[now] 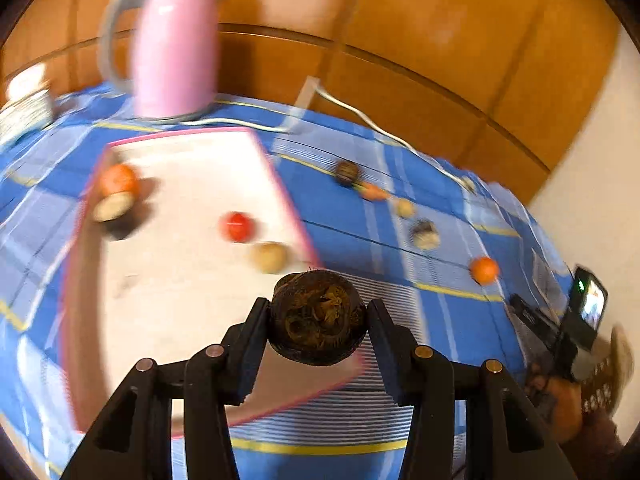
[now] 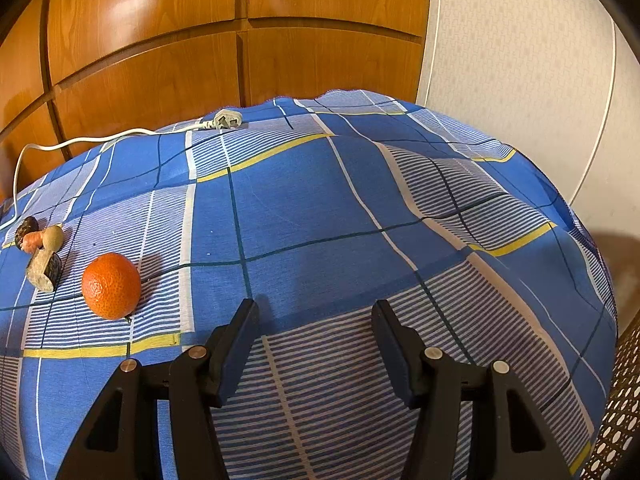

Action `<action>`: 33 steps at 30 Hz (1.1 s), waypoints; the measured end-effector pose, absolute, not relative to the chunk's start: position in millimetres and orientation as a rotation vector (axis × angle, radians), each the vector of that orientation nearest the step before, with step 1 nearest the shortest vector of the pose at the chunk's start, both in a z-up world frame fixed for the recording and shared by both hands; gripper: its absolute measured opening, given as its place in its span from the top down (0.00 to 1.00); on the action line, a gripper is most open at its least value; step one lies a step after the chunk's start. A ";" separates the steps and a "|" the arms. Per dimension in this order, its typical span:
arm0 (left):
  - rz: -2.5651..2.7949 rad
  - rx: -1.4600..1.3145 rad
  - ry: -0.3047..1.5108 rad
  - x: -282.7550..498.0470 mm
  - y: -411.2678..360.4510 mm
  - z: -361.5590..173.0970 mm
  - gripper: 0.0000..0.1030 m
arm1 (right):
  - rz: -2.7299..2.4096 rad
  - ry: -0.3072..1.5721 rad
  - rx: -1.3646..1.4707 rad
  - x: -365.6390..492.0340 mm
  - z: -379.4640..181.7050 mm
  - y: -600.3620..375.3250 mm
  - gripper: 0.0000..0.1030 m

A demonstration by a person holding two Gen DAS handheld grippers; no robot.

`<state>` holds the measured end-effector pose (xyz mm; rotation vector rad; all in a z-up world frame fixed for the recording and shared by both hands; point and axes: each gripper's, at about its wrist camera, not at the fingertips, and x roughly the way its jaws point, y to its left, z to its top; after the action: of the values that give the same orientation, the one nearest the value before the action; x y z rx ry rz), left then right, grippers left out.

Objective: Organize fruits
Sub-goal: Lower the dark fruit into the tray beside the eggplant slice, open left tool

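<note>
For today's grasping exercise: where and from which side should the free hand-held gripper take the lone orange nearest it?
Grip the orange across its widest middle, coming from above. It is round, sits alone on the tablecloth, and the right hand-held gripper already stands open.

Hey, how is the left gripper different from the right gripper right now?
The left gripper is clamped on a dark brown hairy fruit; the right gripper is empty, jaws apart. The left gripper sits over the edge of a pink-rimmed white tray; the right gripper hangs over bare blue checked cloth. Both are black two-finger grippers pointing down at the table.
</note>
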<state>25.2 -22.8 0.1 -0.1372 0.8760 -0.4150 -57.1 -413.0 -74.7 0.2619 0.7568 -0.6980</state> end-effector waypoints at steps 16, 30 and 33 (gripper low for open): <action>-0.102 -0.218 0.818 26.7 79.1 -6.1 0.52 | -0.717 0.772 0.225 -55.0 -74.9 -409.8 0.42; -0.079 -0.174 0.849 51.0 65.4 -14.8 0.51 | -0.723 0.776 0.214 -54.2 -74.9 -408.3 0.42; -0.068 -0.175 0.861 61.8 65.5 -18.4 0.51 | -0.723 0.776 0.214 -54.2 -74.9 -408.4 0.42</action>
<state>61.8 65.5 -18.4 -0.1749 0.8612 -0.0679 -54.2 -408.4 -74.9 0.2137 0.7760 -0.7233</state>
